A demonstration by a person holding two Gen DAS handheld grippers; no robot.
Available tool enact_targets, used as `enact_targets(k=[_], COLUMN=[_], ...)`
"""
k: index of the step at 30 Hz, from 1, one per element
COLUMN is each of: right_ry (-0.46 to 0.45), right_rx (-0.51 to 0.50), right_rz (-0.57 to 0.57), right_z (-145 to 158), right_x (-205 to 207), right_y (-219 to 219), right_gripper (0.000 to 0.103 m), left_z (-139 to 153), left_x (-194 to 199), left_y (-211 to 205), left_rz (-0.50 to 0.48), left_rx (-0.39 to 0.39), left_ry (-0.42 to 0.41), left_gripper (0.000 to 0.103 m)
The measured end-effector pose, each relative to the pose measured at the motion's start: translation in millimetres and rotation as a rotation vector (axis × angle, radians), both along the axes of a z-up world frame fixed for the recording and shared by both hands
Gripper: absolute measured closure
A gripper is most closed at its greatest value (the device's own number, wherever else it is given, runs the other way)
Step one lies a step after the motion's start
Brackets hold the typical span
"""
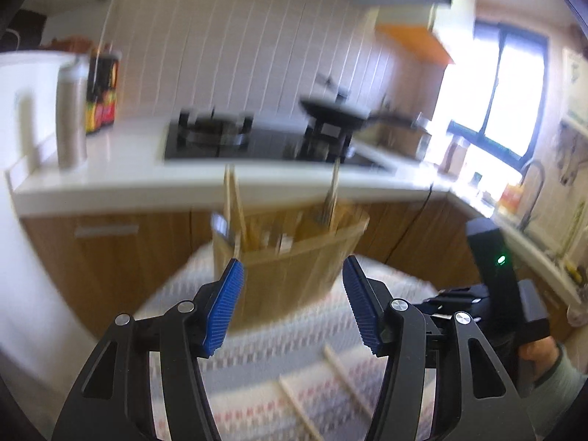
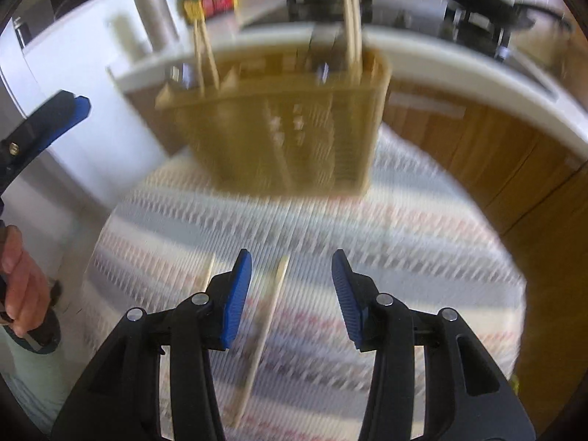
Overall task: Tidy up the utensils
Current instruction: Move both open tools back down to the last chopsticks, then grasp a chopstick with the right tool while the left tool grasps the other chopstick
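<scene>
A tan slatted utensil holder (image 1: 294, 268) (image 2: 286, 128) stands on a small round table, with chopsticks (image 1: 232, 202) (image 2: 352, 25) and other utensils upright in its compartments. Two loose chopsticks (image 1: 345, 378) lie on the tablecloth in front of it. My left gripper (image 1: 294, 294) is open just before the holder, with nothing between its blue pads. My right gripper (image 2: 291, 279) is open and tilted down over the cloth. One loose chopstick (image 2: 268, 316) lies on the table beneath the gap between its jaws, and the pads do not touch it. A second chopstick (image 2: 207, 275) lies just left of it. Both views are blurred by motion.
The table wears a striped patterned cloth (image 2: 404, 242). Behind it runs a white kitchen counter (image 1: 121, 180) with a gas hob (image 1: 213, 136), a pan (image 1: 334, 110), a steel flask (image 1: 71, 117) and wooden cabinet fronts (image 2: 477, 154). A person's hand (image 2: 22, 275) holds the left gripper's handle.
</scene>
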State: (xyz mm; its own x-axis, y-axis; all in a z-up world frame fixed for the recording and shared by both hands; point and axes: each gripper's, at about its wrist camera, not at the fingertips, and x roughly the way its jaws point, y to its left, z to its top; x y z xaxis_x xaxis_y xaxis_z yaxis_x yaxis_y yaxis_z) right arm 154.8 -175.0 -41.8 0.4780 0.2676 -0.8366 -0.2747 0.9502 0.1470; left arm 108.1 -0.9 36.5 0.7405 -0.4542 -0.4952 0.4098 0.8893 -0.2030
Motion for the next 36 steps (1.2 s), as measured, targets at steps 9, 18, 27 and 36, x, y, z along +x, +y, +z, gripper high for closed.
enact_targets(k=[9, 18, 27, 36], right_ry=[0.168, 0.125, 0.024, 0.039], right_rx=[0.025, -0.033, -0.165, -0.11], right_rz=[0.006, 0.003, -0.018, -0.066], right_z=[-56, -81, -85, -81], right_x=[-23, -66, -81, -94], right_y=[10, 34, 43, 16], right_gripper=[0.068, 0.076, 0.099, 0.099], left_z=[-92, -135, -145, -144], left_x=[6, -8, -19, -21], left_y=[-17, -35, -63, -65], left_rz=[-0.003, 0.035, 0.055, 0.088], left_rx=[0.151, 0.235, 0.35, 0.378], left_ry=[0.384, 0.453, 0.435, 0.418], left_gripper=[0.048, 0.055, 0.06, 0.099])
